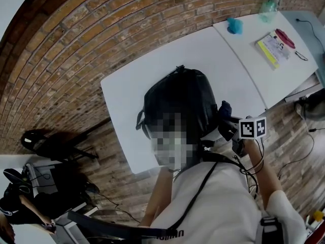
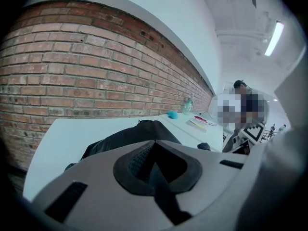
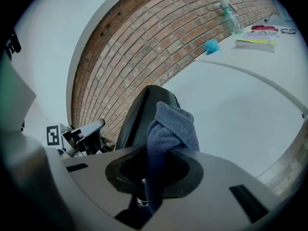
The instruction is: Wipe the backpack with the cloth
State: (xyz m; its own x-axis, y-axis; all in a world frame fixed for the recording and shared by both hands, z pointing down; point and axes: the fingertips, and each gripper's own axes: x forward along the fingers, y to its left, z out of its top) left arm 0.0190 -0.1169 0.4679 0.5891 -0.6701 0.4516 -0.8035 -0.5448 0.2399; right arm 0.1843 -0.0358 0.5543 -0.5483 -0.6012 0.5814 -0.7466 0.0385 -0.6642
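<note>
On the white bench [image 1: 122, 105] lies the black backpack [image 1: 177, 100], bulging and close to the edge nearest the person. At its right side hangs the grey-blue cloth [image 3: 171, 129], which is pinched between the jaws of the right tongs [image 3: 156, 174]. The cloth's bunched end sticks up past the jaws, just in front of the backpack's dark flank. It seems to brush the bag, though the angle makes that hard to confirm. The left tongs [image 2: 153, 165] point across the backpack from the other side, jaws pressed together with nothing between them.

Farther along, on a second white bench [image 1: 254, 80] butted against the first, sit a small turquoise object [image 1: 234, 25], a clear bottle [image 1: 269, 6] and a yellow-edged book [image 1: 274, 47]. A brick wall [image 1: 76, 44] runs behind both benches.
</note>
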